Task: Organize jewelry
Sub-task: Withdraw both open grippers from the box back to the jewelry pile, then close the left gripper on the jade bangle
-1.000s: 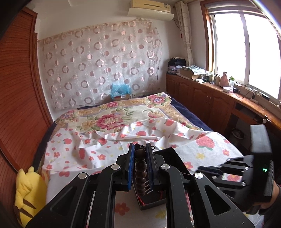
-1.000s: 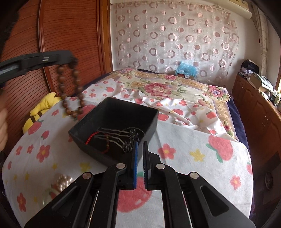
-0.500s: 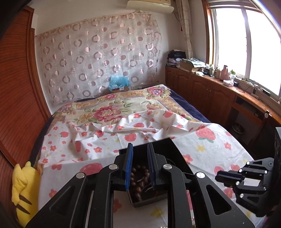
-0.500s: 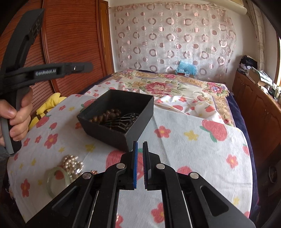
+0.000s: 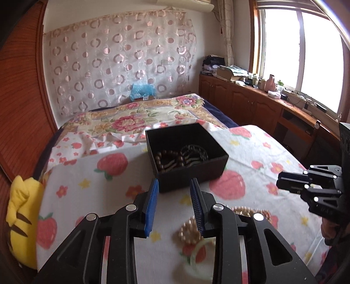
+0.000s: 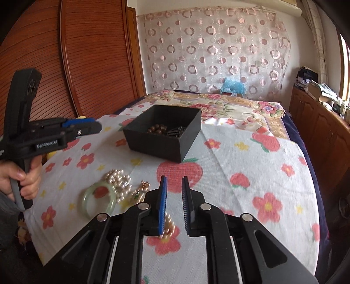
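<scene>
Now both grippers are parted and empty: left gripper (image 5: pixel 174 186) wide, right gripper (image 6: pixel 174 184) narrower. Brown beads (image 5: pixel 168 160) lie in the black box (image 6: pixel 153 144); pearls (image 6: pixel 118 179) and jade bangle (image 6: pixel 99 200) wait on the cloth. Best pinch 1 piece low, squarely. Only the right view shows the bangle whole.

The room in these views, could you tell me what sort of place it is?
Most likely a home bedroom: a bed with a floral quilt, a wall air conditioner, and wooden cabinets below the window.
</scene>
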### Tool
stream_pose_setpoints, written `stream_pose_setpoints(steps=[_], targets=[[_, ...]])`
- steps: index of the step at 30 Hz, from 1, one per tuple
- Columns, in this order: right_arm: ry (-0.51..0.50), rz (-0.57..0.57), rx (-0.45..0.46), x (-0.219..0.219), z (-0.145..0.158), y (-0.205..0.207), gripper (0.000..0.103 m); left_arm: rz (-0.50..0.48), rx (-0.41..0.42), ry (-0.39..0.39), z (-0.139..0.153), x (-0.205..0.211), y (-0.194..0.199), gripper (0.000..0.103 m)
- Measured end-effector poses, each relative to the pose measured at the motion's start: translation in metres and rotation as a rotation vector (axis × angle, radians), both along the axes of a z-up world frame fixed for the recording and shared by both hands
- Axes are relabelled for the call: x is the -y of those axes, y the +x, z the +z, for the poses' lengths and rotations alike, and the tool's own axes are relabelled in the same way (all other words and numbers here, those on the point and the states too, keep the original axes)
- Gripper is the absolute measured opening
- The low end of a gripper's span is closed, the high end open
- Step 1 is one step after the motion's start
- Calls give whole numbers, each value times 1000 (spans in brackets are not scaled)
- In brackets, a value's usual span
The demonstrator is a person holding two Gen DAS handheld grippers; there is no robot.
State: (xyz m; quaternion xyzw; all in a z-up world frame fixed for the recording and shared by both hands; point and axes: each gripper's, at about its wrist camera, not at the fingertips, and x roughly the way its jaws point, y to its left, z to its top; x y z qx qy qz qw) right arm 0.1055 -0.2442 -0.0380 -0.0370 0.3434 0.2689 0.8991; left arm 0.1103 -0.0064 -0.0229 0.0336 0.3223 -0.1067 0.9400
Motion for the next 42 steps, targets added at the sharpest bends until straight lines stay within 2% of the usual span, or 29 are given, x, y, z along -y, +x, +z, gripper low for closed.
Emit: stream_pose_setpoints(steps=[4,7,10,15,17,20,22,25,42], targets=[[-15,-19,3,3,-6,-14,15,5,-14,-3,-7,-4,-17,29],[-18,-22,-4,6,-9,-23,16,10,-21,-11,-11,-9,-27,39],[-26,-24,-14,7,-16,-34,16,11,-34,-19,-17,-10,-37,44],[-33,-21,-27,6,-24,-45,17,7,-46,7,-29,-3,-49,56],[-36,-19,-36,6,-29,-49,24,2,-58,4,-33,-1,-52,63],[-43,-20,-49,6,-35,-52,28,-4,-72,8,-38,2,-55,74],[-44,-21,-57,6,-39,-54,29,-12,-82,6,-41,6,-56,77],[-43,-27,-63,7,-42,-56,35,-26,-97,9,-45,12,-57,81],[-47,-25,-21,5,-42,-63,36,-62,-183,57,-70,46,-43,83]])
